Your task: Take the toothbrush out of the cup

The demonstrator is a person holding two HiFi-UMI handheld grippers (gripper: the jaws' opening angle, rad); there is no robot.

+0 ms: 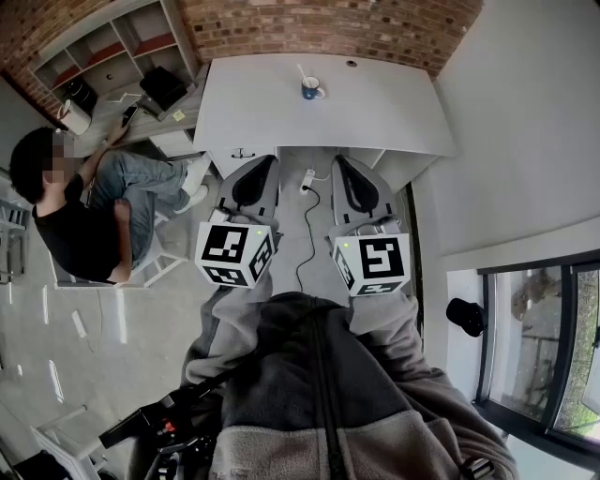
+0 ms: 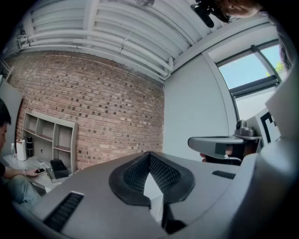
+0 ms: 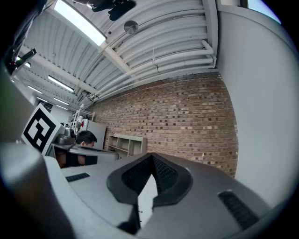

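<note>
A blue cup (image 1: pixel 311 90) stands at the far middle of the white table (image 1: pixel 394 112), and a white toothbrush (image 1: pixel 303 74) leans out of it to the left. My left gripper (image 1: pixel 265 163) and right gripper (image 1: pixel 343 163) are held side by side close to my body, well short of the table's near edge, pointing toward it. In the left gripper view the jaws (image 2: pixel 149 156) are shut with nothing between them. The right gripper's jaws (image 3: pixel 152 158) are also shut and hold nothing. Neither gripper view shows the cup.
A person (image 1: pixel 75 206) sits on a chair at the left beside a low shelf unit (image 1: pixel 112 47). A power strip with a black cable (image 1: pixel 307 180) lies on the floor below the table. A brick wall (image 1: pixel 328 23) runs behind it, and a window (image 1: pixel 544 347) is at the right.
</note>
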